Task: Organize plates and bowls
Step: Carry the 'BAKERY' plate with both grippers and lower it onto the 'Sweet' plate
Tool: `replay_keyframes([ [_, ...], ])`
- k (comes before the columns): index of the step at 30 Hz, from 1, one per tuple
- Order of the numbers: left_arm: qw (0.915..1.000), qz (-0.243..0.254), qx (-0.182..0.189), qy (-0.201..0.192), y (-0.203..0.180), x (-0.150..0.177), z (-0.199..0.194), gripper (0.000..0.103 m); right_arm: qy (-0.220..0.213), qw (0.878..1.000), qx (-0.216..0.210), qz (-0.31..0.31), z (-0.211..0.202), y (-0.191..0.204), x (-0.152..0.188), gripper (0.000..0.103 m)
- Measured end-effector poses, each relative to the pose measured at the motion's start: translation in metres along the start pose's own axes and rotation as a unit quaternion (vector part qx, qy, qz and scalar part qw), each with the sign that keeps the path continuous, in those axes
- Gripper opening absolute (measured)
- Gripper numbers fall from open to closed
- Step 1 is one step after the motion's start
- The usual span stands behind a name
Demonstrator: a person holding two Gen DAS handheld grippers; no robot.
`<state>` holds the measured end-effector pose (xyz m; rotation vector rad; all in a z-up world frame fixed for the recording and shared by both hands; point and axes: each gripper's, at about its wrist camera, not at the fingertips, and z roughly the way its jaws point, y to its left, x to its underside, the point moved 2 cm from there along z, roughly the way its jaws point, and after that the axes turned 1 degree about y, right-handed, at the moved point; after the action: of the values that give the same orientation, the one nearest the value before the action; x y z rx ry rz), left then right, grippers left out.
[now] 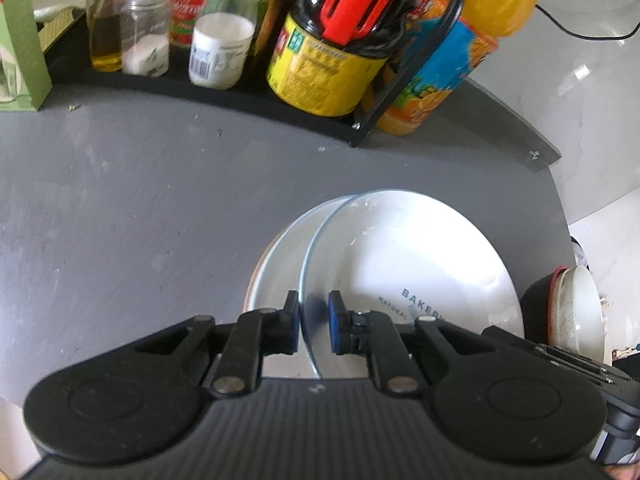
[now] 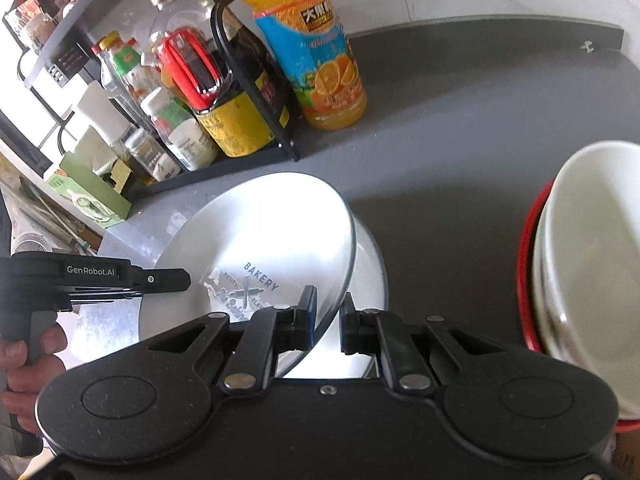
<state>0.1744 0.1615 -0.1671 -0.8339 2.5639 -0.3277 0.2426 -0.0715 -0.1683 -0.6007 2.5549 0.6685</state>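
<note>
A white plate printed "BAKERY" (image 1: 416,256) is tilted over a second white plate (image 1: 276,264) that lies on the grey counter. My left gripper (image 1: 314,326) straddles the tilted plate's near rim, its jaws slightly apart around it. My right gripper (image 2: 328,322) straddles the same plate's (image 2: 260,232) opposite rim, with a small gap at its jaws, above the lower plate (image 2: 370,264). A stack of white bowls in a red-rimmed bowl (image 2: 592,264) stands to the right; it also shows in the left wrist view (image 1: 580,308).
A black rack (image 1: 224,92) at the back of the grey counter (image 1: 140,208) holds jars and sauce bottles. An orange juice bottle (image 2: 316,52) stands beside the rack. A green box (image 1: 20,52) sits at the left. The counter's far right corner edge (image 2: 600,36) borders a white wall.
</note>
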Motion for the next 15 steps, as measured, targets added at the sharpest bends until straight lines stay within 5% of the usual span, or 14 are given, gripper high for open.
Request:
replay_keyframes([
  [15, 0.9993, 0.026, -0.006, 0.026, 0.004, 0.008, 0.016, 0.013, 0.023, 0.999, 0.033, 0.013, 0.014, 0.001, 0.015, 0.011],
])
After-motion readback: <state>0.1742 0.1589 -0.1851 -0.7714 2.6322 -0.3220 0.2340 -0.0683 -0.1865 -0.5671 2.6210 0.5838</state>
